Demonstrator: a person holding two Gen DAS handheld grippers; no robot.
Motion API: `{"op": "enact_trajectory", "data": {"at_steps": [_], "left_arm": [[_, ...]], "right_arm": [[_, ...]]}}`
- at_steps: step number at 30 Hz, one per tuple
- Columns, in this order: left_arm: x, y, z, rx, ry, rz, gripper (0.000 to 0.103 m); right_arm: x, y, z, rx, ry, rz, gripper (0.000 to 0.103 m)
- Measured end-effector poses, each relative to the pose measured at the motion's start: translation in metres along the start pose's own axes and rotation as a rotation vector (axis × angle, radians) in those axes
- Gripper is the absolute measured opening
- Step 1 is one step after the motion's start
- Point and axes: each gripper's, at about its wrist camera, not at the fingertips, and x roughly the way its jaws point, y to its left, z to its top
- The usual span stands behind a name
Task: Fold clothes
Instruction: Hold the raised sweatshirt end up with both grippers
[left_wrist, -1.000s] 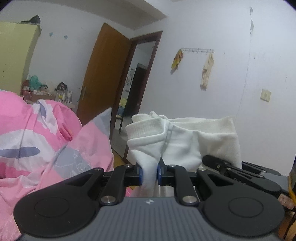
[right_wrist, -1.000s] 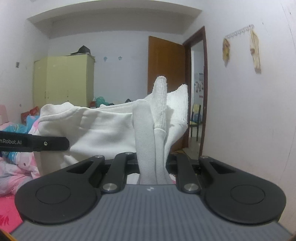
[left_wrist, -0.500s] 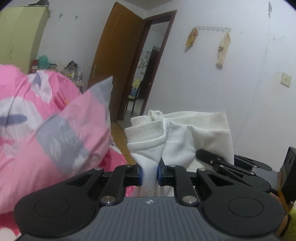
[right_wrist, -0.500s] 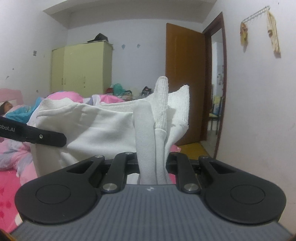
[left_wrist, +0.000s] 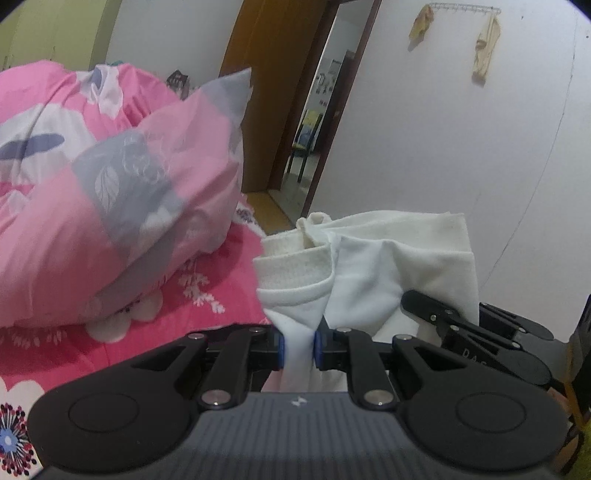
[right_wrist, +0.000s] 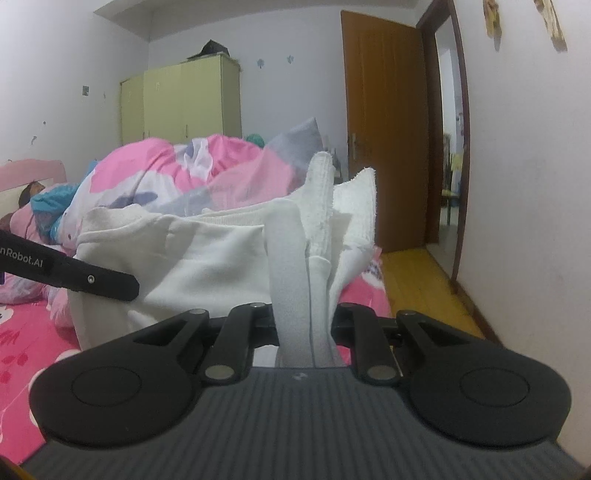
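Observation:
A white garment (left_wrist: 373, 269) with a ribbed cuff hangs stretched between my two grippers above the bed. My left gripper (left_wrist: 299, 349) is shut on one bunched end of it, blue pads pressing the cloth. In the right wrist view the same white garment (right_wrist: 207, 258) spreads to the left, and my right gripper (right_wrist: 304, 325) is shut on a thick fold with the ribbed hem standing up. The right gripper (left_wrist: 480, 332) shows at the left wrist view's right edge, and the left gripper's finger (right_wrist: 74, 275) crosses the right wrist view's left side.
A pink floral bedsheet (left_wrist: 207, 295) lies below. A heaped pink and grey quilt (left_wrist: 110, 192) fills the left. Someone lies at the bed's head (right_wrist: 33, 199). A brown door (right_wrist: 384, 129) and an open doorway (left_wrist: 314, 122) are beyond, a yellow-green wardrobe (right_wrist: 177, 103) at the back, and a white wall (right_wrist: 524, 184) close on the right.
Both grippers have come down with the white garment still gripped. The quilt and pink bedsheet now rise into view, and the wall hooks and ceiling have slid up and out of frame.

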Motion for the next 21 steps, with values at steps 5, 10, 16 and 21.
{"op": "enact_trajectory", "data": {"at_steps": [5, 10, 16, 21], "left_arm": [[0.017, 0.002, -0.013, -0.006, 0.009, 0.016, 0.015], [0.036, 0.007, -0.016, -0.02, 0.025, 0.042, 0.015], [0.07, 0.018, -0.011, -0.029, 0.069, 0.062, 0.015], [0.125, 0.046, -0.003, -0.123, 0.163, 0.088, 0.015]], "right_arm": [[0.01, -0.009, -0.018, 0.024, 0.023, 0.018, 0.013], [0.022, -0.018, -0.032, 0.045, 0.043, 0.036, 0.013], [0.058, -0.038, -0.042, 0.093, 0.098, 0.075, 0.013], [0.11, -0.058, -0.055, 0.155, 0.202, 0.123, 0.013]]}}
